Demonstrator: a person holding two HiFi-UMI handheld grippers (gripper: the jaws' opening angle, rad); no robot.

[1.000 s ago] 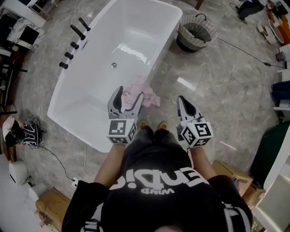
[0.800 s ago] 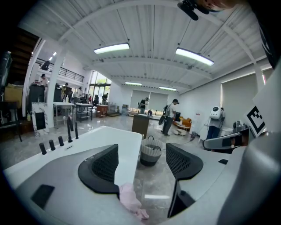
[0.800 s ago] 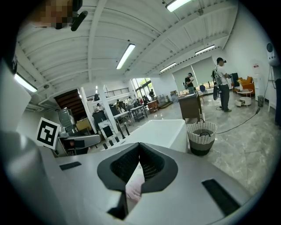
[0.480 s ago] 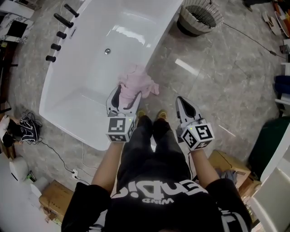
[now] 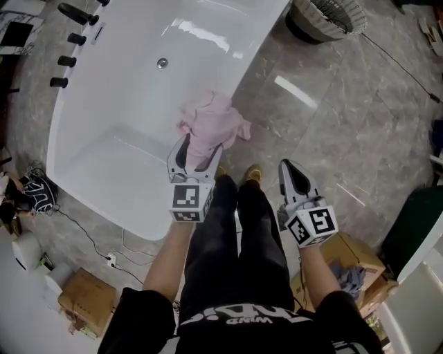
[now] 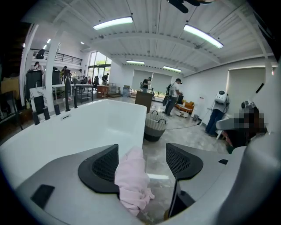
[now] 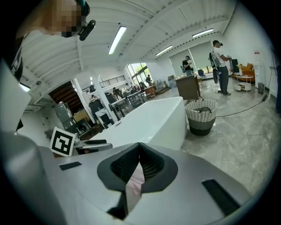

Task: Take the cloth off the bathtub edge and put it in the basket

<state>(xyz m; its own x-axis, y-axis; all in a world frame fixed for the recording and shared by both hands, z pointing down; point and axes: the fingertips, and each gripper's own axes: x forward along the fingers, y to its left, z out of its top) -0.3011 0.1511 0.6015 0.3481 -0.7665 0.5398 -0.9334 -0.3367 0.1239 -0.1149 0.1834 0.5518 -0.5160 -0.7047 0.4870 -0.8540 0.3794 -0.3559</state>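
A pink cloth (image 5: 211,126) lies crumpled over the near rim of a white bathtub (image 5: 131,104), part of it hanging down the outer side toward the grey stone floor (image 5: 332,131); the basket (image 5: 327,16) stands on that floor by the far corner of the tub, well apart from the cloth. The left gripper (image 5: 199,153) points at the cloth from the person's side, its jaws spread wide; in the left gripper view the cloth shows in the gap between the two dark pads (image 6: 99,169), overlapping the edge of the left one, but the pads do not press on it and whether either touches it cannot be told. The right gripper (image 5: 291,173) hangs over the floor to the right of the person's legs (image 5: 239,235), apart from the tub and the cloth; its fingertips are pressed together with nothing between them, and a strip of pink shows only through the small opening behind the tips. Black taps (image 5: 66,52) stand along the tub's far left rim; a cardboard box (image 5: 86,308) sits on the floor at lower left.
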